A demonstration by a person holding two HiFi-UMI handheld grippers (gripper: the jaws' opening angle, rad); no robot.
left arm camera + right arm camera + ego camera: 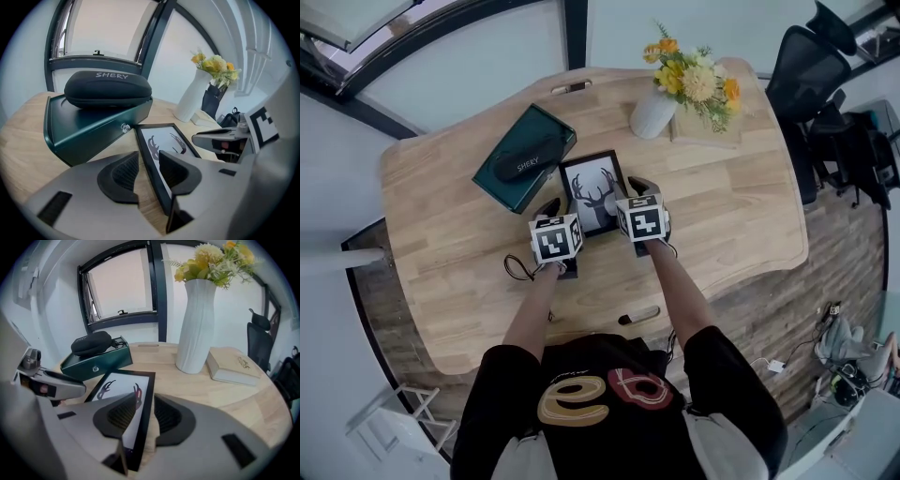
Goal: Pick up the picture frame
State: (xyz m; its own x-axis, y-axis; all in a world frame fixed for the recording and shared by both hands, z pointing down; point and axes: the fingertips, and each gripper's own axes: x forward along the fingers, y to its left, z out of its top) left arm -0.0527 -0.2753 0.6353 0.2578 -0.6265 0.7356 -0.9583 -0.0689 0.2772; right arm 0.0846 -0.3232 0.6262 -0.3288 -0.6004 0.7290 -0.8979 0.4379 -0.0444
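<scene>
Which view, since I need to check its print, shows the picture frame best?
The head view: most of the picture frame and its deer print show from above. Both gripper views see it at a low slant, with the print partly covered.

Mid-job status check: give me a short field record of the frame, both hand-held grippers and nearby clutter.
picture frame: lying on wooden table, deer print up
left hand-held gripper: jaws open, straddling frame's left edge
right hand-held gripper: jaws open, straddling frame's right edge
grip: neither closed yet
nearby: green box left of frame, white vase beyond
</scene>
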